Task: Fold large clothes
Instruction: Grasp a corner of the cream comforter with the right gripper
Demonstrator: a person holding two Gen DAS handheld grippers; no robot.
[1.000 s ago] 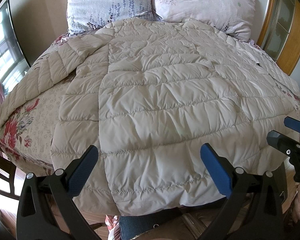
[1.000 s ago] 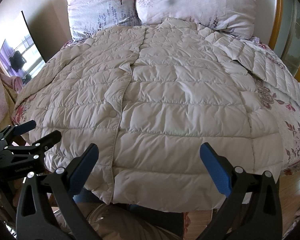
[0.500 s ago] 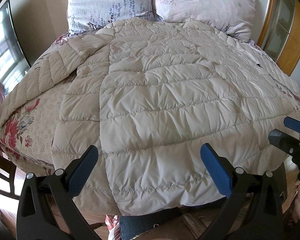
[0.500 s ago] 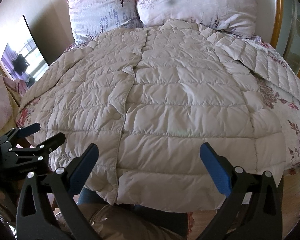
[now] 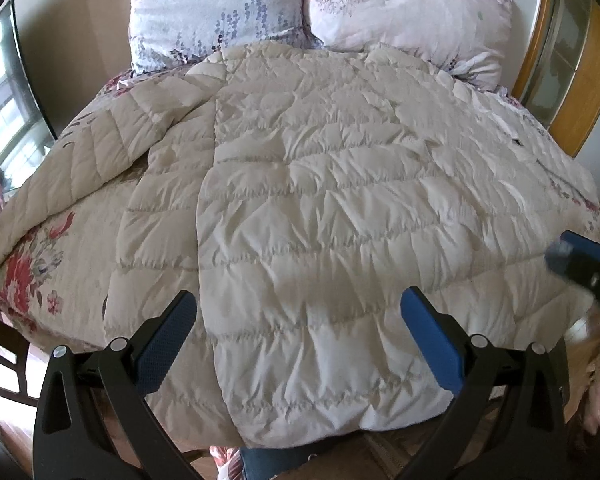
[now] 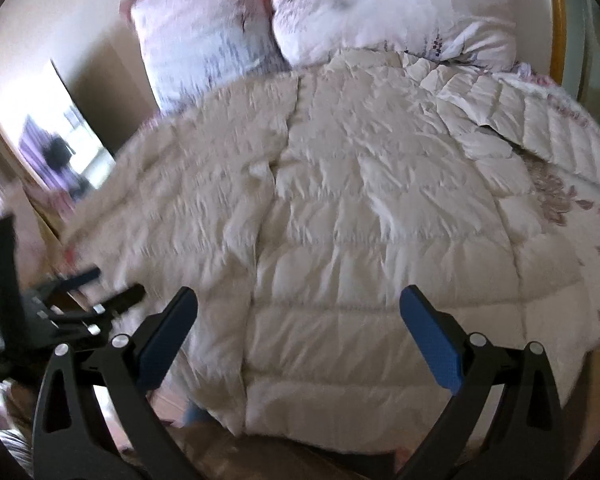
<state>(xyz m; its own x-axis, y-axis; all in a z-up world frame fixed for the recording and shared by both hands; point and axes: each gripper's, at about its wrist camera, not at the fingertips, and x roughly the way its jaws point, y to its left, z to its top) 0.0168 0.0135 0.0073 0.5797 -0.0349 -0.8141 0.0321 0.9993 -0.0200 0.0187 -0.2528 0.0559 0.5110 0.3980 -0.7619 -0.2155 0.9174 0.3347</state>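
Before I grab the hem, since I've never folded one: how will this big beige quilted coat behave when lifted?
The quilted coat will probably flop and drape, as its creased panels suggest. Its puffy filling suggests it is light for its bulk. The smooth shell may slip from the open left tongs, so pinch a thick seam.

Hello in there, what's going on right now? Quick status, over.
Left gripper and right gripper: jaws open, holding nothing, above near hem. Beige puffer coat spread flat on bed, not yet folded. Two pillows at collar end; nothing on coat.
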